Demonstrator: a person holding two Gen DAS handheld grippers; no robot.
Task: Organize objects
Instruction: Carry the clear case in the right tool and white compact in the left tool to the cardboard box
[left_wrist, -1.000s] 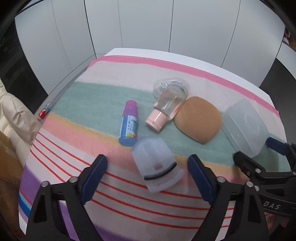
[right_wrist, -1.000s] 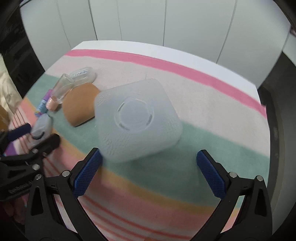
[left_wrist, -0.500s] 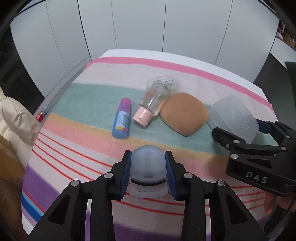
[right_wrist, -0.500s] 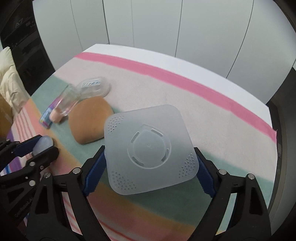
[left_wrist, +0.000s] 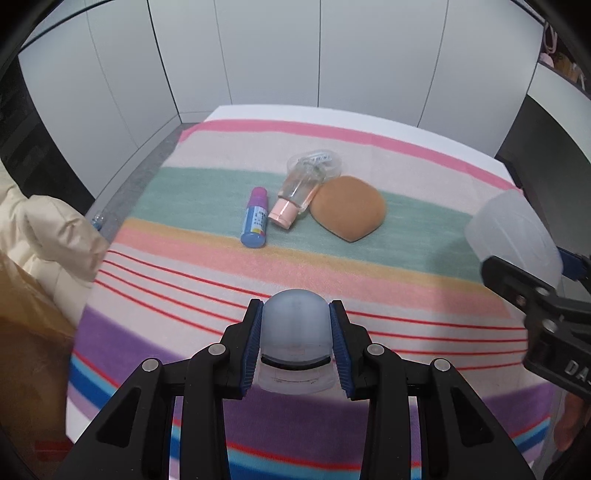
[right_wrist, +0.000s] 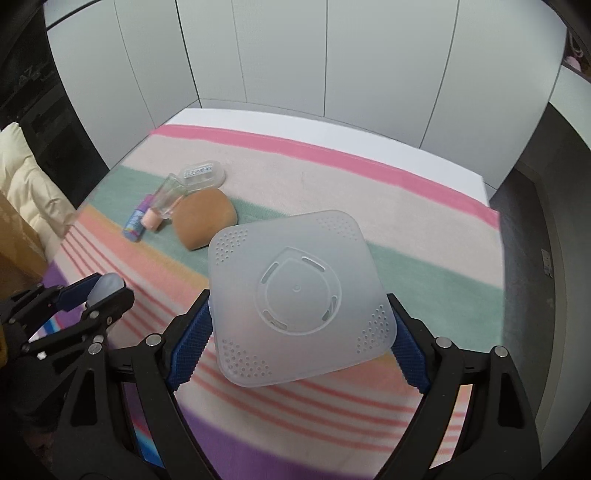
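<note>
1. Your left gripper (left_wrist: 295, 341) fingers clamp the domed frosted case (left_wrist: 294, 328), lifted above the striped bench (left_wrist: 369, 266).
2. Your right gripper (right_wrist: 299, 328) fingers clamp the square perforated box (right_wrist: 295, 295); the remaining items lie ahead, nearer your left.

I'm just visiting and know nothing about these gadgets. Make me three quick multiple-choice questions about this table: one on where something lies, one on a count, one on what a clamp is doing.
1. The blue tube with the purple cap lies where, in the left wrist view?
A) left of the pink-capped clear bottle
B) on the tan sponge
C) off the striped cloth

2. How many items lie loose on the cloth?
A) two
B) four
C) seven

3. The right gripper is:
A) empty
B) shut on the frosted square box
C) pressing the sponge

Answers: 1 A, they lie side by side. 2 B: tube, bottle, sponge, clear oval case. 3 B, both pads press the box's sides.
</note>
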